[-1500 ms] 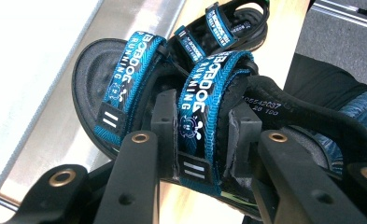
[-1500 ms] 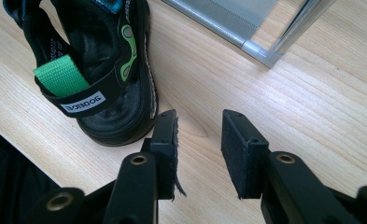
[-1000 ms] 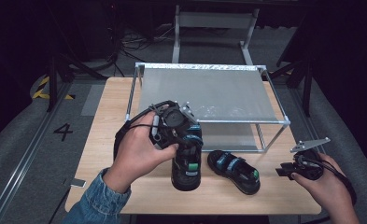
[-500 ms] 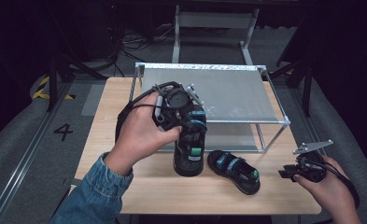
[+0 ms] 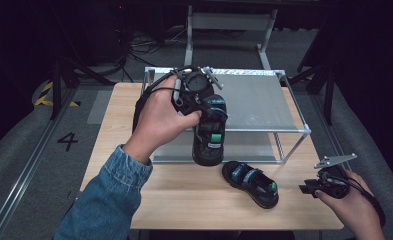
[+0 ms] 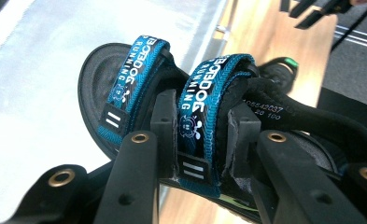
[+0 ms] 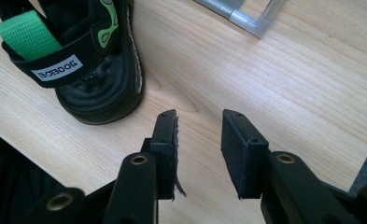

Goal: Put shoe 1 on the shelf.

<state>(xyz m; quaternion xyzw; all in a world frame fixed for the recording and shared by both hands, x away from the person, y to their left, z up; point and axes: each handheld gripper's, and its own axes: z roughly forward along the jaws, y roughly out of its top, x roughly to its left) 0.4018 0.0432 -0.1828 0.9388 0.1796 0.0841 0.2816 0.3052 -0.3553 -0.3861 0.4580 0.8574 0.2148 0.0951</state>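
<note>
The left hand-held gripper (image 5: 207, 117) is clamping a black-and-blue sandal (image 5: 208, 136) by its strap, dangling it lengthwise, toe down, just before the metal rack (image 5: 264, 97). The right hand-held gripper (image 7: 197, 149) is waiting unclenched near the second sandal (image 5: 250, 182) on the desk (image 5: 184, 192).

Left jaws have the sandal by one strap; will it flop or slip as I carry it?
Probably some swing: the sandal hangs toe-down from the left gripper, held by one blue strap. The woven, padded strap looks soft but grippy, so slipping seems unlikely. The thick sole likely stays stiff.
</note>
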